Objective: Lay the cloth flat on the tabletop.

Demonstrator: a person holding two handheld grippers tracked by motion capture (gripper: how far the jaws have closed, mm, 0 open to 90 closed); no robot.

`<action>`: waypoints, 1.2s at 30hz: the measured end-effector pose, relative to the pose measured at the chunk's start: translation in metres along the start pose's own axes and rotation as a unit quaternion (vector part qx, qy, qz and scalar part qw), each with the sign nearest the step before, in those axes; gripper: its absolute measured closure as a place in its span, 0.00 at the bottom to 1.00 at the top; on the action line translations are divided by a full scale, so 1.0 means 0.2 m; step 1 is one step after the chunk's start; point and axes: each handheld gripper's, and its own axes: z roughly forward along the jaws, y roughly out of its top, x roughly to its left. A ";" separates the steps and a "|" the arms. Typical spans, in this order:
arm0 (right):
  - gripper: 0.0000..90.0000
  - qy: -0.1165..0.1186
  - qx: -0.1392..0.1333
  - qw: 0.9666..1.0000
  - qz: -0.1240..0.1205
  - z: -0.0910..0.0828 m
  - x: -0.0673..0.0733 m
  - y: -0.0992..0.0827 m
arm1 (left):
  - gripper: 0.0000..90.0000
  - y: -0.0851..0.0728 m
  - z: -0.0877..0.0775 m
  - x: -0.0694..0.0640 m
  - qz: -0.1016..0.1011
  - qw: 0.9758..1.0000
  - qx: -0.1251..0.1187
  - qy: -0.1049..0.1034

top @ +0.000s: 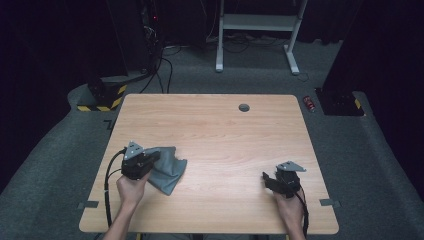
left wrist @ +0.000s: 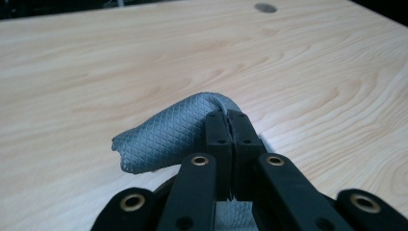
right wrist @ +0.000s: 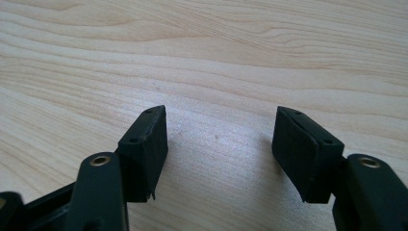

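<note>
We find the left hand-held gripper [left wrist: 230, 117] clamped on the grey cloth [top: 169, 167] at eight o'clock on the worktop [top: 225, 130], the right hand-held gripper [right wrist: 220, 139] gaping empty at four o'clock.

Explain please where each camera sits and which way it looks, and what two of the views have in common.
High view: above the person's side, looking forward and down on the table; both forearms, left gripper and right gripper show.
Left gripper view: on that gripper, looking along its jaws, shut on the grey cloth.
Right gripper view: on that gripper, looking along its open jaws at bare wood.
Shared: high view and left gripper view both show the cloth and the table's round hole.
</note>
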 end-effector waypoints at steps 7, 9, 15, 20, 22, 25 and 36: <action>0.41 0.000 0.000 1.000 0.000 0.00 0.00 0.00 | 0.99 0.14 0.07 -0.11 0.029 0.999 -0.009 -0.021; 0.41 0.000 0.000 1.000 0.001 0.00 0.00 0.00 | 0.99 0.17 0.08 -0.14 0.032 0.999 -0.013 -0.029; 0.41 0.000 0.000 1.000 0.000 0.00 0.00 0.00 | 0.99 0.29 0.14 -0.23 0.051 0.997 -0.022 -0.049; 0.41 0.000 0.000 1.000 0.000 0.00 0.00 0.00 | 0.99 0.36 0.19 -0.29 0.061 0.996 -0.029 -0.060; 0.41 0.000 0.000 1.000 0.000 0.00 0.00 0.00 | 0.99 0.39 0.20 -0.30 0.063 0.996 -0.031 -0.061; 0.41 0.000 0.000 1.000 0.000 0.00 0.00 0.00 | 0.99 0.43 0.22 -0.32 0.066 0.995 -0.035 -0.063; 0.41 0.000 0.000 1.000 0.000 0.00 0.00 0.00 | 0.99 0.54 0.30 -0.40 0.066 0.993 -0.051 -0.086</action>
